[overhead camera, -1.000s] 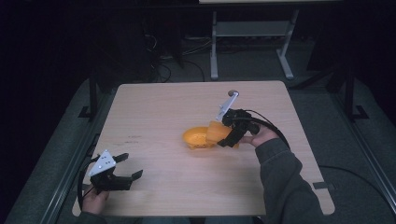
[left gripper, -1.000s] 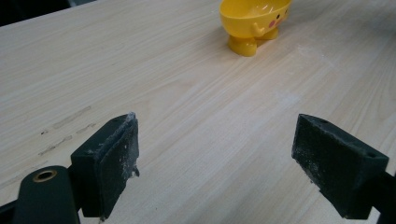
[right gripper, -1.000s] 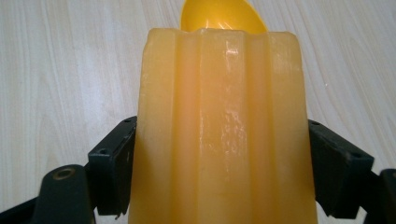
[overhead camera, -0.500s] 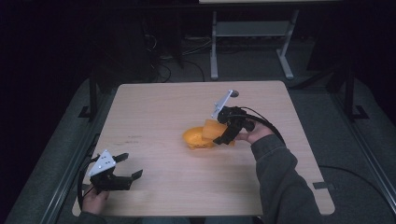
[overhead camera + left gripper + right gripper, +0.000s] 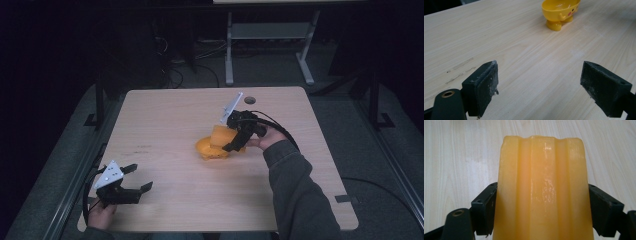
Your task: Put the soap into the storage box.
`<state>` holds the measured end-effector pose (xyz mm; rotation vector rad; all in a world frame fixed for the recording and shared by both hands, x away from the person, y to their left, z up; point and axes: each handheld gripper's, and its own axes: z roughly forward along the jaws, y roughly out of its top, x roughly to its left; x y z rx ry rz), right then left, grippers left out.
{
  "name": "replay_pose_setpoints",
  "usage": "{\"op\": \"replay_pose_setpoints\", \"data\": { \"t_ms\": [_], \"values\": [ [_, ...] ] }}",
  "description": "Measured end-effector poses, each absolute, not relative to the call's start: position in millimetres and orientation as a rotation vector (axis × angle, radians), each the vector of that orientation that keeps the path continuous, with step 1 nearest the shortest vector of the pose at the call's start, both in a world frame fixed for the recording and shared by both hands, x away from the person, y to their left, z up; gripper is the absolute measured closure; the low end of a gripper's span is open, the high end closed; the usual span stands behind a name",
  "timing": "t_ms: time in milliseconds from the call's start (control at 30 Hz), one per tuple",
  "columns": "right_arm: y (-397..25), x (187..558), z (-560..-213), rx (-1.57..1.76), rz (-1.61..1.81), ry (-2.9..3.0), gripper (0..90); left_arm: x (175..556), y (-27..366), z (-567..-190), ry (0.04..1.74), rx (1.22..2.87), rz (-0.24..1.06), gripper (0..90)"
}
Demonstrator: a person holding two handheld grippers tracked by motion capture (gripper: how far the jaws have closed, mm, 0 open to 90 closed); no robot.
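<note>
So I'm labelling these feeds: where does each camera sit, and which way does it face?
High view: above the person's side, looking forward and down on the table; forearms, left gripper, right gripper.
Left gripper view: rides the left gripper, facing across the table to the yellow bowl; open fingers.
Right gripper view: faces the ridged orange block it clamps.
Shared: high and left views both show the bowl.

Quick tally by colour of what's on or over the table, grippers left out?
Yellow: 1, the bowl
Orange: 1, the ridged block clamped in the right gripper
Total: 2
</note>
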<state>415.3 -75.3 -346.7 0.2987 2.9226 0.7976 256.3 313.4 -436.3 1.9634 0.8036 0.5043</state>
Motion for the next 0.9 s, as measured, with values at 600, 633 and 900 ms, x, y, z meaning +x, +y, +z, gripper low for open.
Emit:
{"op": "replay_pose_setpoints", "data": {
  "t_ms": [600, 633, 900],
  "values": [
    [-53, 430, -351, 0.239, 0.792, 2.952, 20.5, 257, 314, -436, 0.800, 1.965, 0.505, 14.3],
    [-52, 430, -351, 0.240, 0.805, 2.952, 20.5, 257, 314, -437, 0.800, 1.965, 0.505, 14.3],
    [-42, 435, -364, 0.223, 0.774, 2.973, 20.5, 257, 313, -437, 0.800, 1.963, 0.504, 14.3]
  ]
}}
